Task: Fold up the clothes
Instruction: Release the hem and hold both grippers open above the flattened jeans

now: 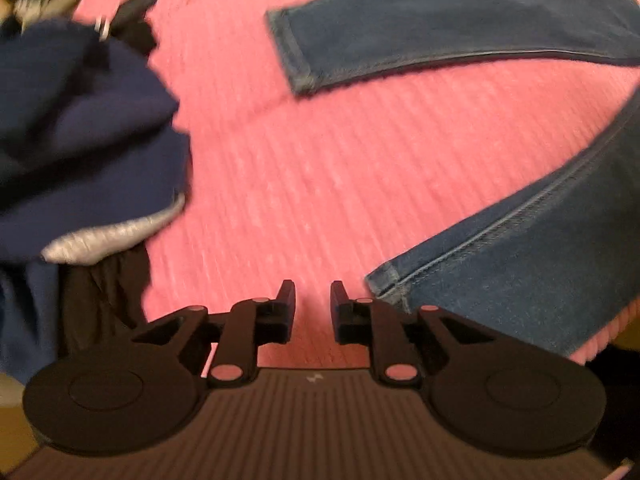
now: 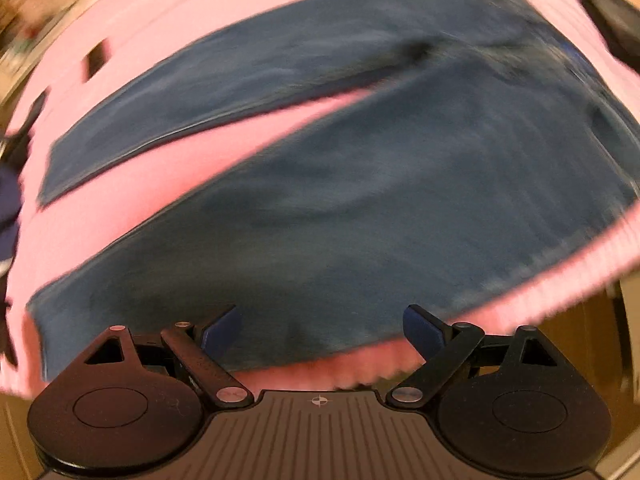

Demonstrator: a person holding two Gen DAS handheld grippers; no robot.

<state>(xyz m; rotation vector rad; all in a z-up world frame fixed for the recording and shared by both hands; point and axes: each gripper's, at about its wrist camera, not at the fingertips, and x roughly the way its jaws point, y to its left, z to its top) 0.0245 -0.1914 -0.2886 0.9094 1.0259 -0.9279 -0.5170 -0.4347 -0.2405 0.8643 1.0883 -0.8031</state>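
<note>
Blue jeans (image 2: 360, 184) lie spread flat on a pink ribbed cover (image 1: 304, 184), legs apart in a V. In the left wrist view the far leg's hem (image 1: 296, 56) and the near leg's hem (image 1: 390, 280) both show. My left gripper (image 1: 313, 300) is open a little, nothing between its fingers, hovering over the pink cover just left of the near hem. My right gripper (image 2: 322, 330) is wide open above the near leg, close to the cover's front edge. The right wrist view is blurred by motion.
A heap of dark navy, grey and black garments (image 1: 80, 140) lies at the left of the cover. A small black object (image 2: 95, 60) sits on the pink cover far left. Beyond the cover's front edge is a brownish floor (image 2: 580, 332).
</note>
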